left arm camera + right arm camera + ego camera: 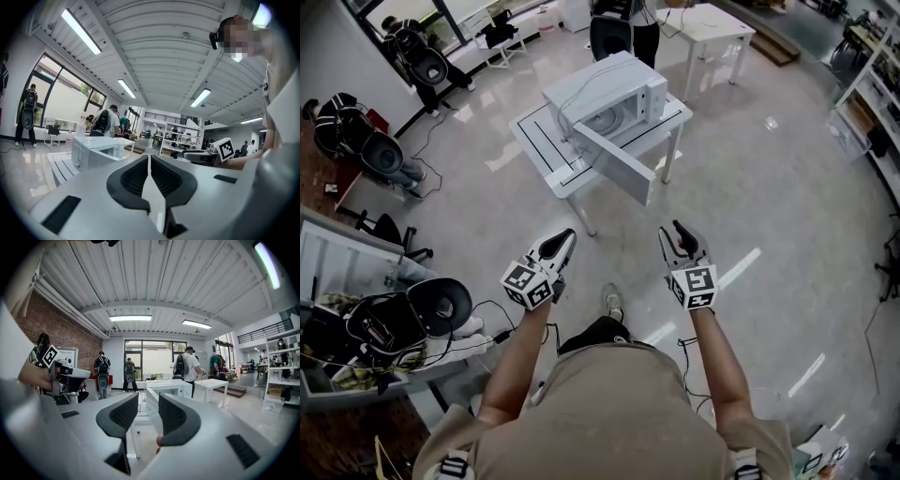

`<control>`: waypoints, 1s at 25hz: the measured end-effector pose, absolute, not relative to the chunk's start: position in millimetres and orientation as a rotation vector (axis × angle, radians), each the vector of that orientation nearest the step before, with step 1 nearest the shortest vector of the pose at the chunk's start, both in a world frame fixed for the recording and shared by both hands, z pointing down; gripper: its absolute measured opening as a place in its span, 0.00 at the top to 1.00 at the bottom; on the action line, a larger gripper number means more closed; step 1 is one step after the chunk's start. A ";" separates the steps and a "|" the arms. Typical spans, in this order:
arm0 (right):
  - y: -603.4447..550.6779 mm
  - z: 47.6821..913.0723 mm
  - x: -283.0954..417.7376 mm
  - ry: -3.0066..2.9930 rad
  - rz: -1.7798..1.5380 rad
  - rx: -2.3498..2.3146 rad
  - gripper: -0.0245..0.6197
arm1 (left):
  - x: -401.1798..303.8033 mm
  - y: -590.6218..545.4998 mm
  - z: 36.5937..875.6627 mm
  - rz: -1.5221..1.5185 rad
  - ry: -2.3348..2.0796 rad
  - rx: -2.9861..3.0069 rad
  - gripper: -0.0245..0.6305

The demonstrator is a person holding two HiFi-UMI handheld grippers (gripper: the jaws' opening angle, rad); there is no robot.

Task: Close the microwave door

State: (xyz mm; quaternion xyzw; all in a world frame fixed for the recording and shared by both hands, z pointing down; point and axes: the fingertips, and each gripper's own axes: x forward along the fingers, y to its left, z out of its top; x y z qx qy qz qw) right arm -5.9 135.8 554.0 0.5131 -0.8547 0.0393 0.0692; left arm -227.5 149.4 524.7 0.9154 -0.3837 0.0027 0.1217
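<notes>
Starting at the hands, the left gripper (567,236) has its jaws pressed together on nothing. The right gripper (678,228) has its jaws a little apart and is equally empty. Both point forward, side by side in front of the person.

Well ahead of both grippers stands the microwave (605,94) on a white table (536,133). Its door (617,161) is swung wide open, with the free edge on the side nearest the grippers.

I judge that none of the task is done yet. The grippers must first cover the gap to the microwave, then one must meet the door's outer face and push it round until it shuts.

There are two grippers, one microwave, one door and one table under it. A second white table (712,23) stands farther beyond. The microwave's cavity looks empty, though it is too small here to be sure.
</notes>
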 end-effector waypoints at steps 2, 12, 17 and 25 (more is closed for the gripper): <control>116.7 556.3 -11.4 -2.560 0.105 1.533 0.75 | -229.5 126.7 529.2 0.021 -1.105 2.676 0.95; 44.7 582.8 -32.4 -2.473 0.132 1.501 0.75 | -233.3 47.0 542.7 0.056 -1.030 2.669 0.95; 23.6 598.5 -36.3 -2.435 0.156 1.501 0.75 | -238.5 19.5 550.3 0.060 -1.007 2.650 0.95; 0.2 613.0 -52.3 -2.395 0.173 1.497 0.75 | -247.9 -20.9 556.5 0.036 -0.969 2.662 0.95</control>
